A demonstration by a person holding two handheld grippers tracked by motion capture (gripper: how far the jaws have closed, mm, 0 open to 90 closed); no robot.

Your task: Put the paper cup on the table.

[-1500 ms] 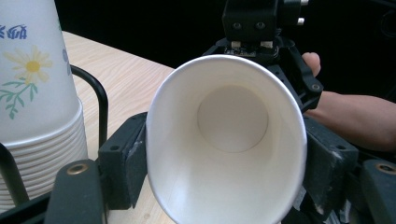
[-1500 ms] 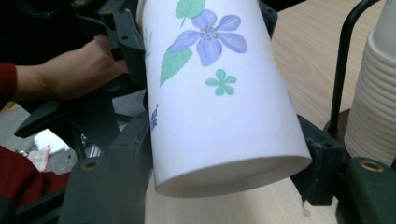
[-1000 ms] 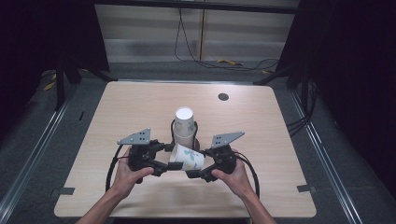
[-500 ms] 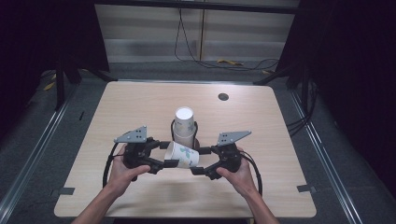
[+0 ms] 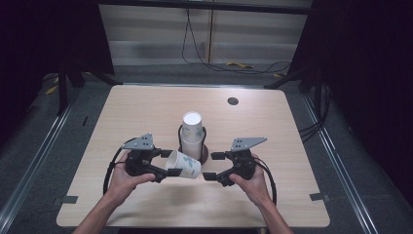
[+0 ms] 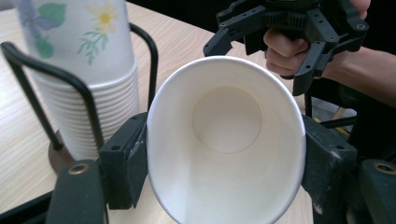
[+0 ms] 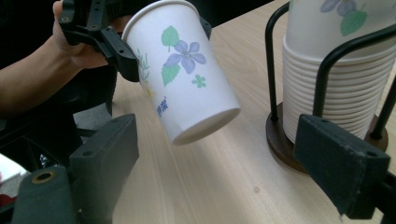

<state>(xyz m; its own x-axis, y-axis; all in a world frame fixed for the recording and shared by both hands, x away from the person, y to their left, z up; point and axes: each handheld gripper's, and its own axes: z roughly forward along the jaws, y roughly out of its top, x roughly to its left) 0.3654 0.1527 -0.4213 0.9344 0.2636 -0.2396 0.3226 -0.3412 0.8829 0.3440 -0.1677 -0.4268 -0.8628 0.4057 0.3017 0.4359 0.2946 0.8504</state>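
One cup (image 5: 184, 164) is held sideways by the left gripper (image 5: 163, 165), at 7 o'clock from the stack (image 5: 192, 135), while the right gripper (image 5: 214, 166) is opened wide with nothing in it, so standing the cup down is likely left.

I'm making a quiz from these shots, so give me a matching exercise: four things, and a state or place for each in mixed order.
1. single cup
2. cup stack
3. right gripper
4. left gripper

A. open, holding nothing
B. upright in a wire holder
C. on its side, off the table
D. clamped on a cup's rim

Pairs: 1-C, 2-B, 3-A, 4-D
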